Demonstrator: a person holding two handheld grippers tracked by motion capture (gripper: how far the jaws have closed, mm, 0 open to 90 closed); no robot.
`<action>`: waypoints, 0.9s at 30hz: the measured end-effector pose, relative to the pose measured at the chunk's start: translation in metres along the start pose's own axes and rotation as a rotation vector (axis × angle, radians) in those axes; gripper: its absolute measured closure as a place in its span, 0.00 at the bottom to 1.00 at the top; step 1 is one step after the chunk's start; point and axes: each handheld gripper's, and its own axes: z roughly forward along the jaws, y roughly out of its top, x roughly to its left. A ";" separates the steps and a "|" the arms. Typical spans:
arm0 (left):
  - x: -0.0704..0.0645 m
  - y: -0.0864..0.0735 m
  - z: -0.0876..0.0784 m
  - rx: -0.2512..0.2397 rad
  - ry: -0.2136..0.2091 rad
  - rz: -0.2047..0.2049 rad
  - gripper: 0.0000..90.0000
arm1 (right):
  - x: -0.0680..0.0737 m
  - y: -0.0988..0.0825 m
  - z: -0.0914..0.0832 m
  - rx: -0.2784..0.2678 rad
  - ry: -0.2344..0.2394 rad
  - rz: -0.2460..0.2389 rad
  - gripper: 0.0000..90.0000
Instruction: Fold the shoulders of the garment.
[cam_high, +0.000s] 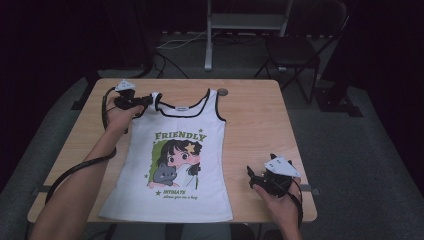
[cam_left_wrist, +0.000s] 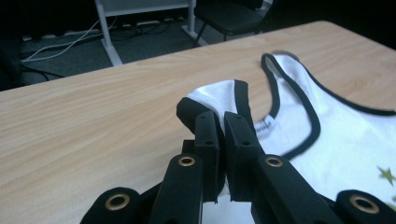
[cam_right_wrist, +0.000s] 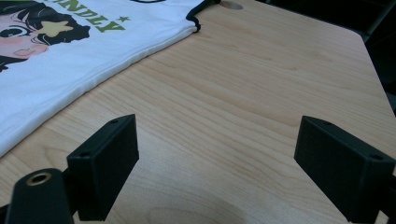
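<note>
A white tank top (cam_high: 175, 165) with black trim, a cartoon girl and the word FRIENDLY lies flat on the wooden table (cam_high: 255, 120). My left gripper (cam_high: 145, 101) is at the far left of the shirt, shut on its left shoulder strap (cam_left_wrist: 224, 95), which folds up between the jaws. The neckline (cam_left_wrist: 299, 112) curves away to the right in the left gripper view. At the near right of the table my right gripper (cam_high: 252, 177) stands open over bare wood, a little right of the shirt's side hem (cam_right_wrist: 140, 51). Nothing is between its fingers (cam_right_wrist: 105, 163).
A round hole (cam_high: 222, 92) sits in the table near the far edge. Behind the table are a metal stand (cam_high: 240, 25), a dark chair (cam_high: 295, 50) and cables on the floor. The table's right half is bare wood.
</note>
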 end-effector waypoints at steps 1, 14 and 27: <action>-0.001 -0.001 -0.001 -0.003 -0.003 0.006 0.94 | 0.000 0.000 0.000 0.001 0.000 -0.002 0.15; -0.022 -0.024 -0.017 0.009 -0.023 0.120 0.94 | 0.002 0.001 0.001 0.011 0.000 -0.020 0.15; -0.036 -0.033 -0.024 0.009 -0.031 0.186 0.93 | 0.002 0.001 0.001 0.012 0.000 -0.022 0.15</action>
